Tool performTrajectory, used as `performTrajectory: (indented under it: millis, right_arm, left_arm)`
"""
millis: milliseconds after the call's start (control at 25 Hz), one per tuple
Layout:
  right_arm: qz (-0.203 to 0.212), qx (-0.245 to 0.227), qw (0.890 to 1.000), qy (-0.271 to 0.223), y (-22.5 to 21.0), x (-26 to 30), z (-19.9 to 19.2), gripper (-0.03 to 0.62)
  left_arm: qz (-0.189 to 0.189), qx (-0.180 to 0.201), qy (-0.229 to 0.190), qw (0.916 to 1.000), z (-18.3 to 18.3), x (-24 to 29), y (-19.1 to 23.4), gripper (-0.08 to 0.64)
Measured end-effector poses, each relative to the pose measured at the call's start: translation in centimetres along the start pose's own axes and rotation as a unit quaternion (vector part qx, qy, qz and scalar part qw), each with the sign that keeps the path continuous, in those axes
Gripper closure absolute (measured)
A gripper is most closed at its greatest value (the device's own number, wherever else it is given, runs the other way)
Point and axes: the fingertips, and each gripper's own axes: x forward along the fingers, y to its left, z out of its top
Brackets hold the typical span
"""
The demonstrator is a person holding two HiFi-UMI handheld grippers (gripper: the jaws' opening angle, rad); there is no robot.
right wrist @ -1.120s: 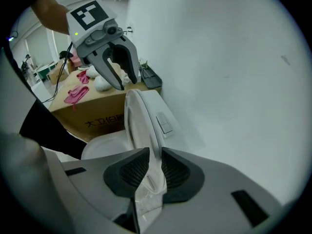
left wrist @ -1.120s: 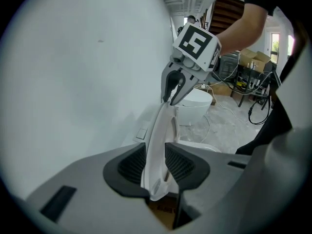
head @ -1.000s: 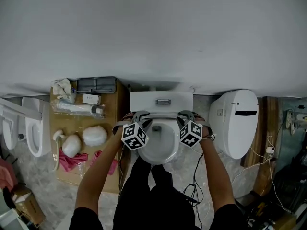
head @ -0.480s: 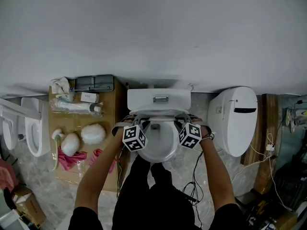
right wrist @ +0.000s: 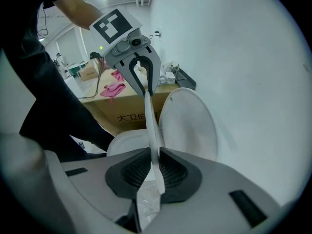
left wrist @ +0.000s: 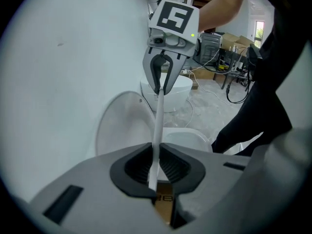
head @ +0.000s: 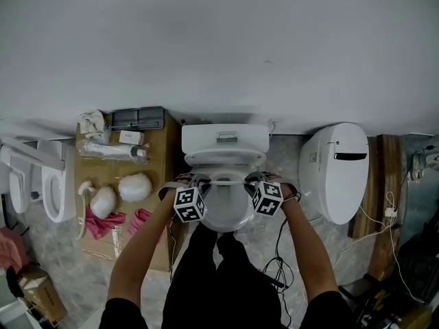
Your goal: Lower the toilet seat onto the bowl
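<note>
The toilet seat is held tilted above the bowl, with its rim gripped at 9 o'clock by the left gripper and at 3 o'clock by the right gripper. Both pairs of jaws have just been closing and are clamped on the thin seat edge. The lid is seen upright behind the seat.

Right gripper at 6 o'clock, jaws just been closing, dark pads now pinching thin edge of toilet seat. Seat running edge-on toward 12 o'clock, where left gripper, jaws also just been closing, is clamping same rim. Lid standing upright at 3 o'clock. Bowl showing at 9. Cardboard box carrying pink cloth at 10.
</note>
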Motion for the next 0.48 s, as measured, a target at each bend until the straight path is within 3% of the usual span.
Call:
performTrajectory:
  millis: [200,480]
  right_arm:
    - [0.020,-0.010,1.000,-0.013,3.0,0.4,-0.5,0.520]
    - [0.019,-0.031,0.999,-0.017,7.1,1.2,-1.5,0.517]
  left_arm:
    - [-0.015,0.001,0.005,0.9999,-0.6,0.1,-3.1,0.506]
    - [-0.008,0.007,0.017,0.9998,-1.3,0.4,-7.2,0.500]
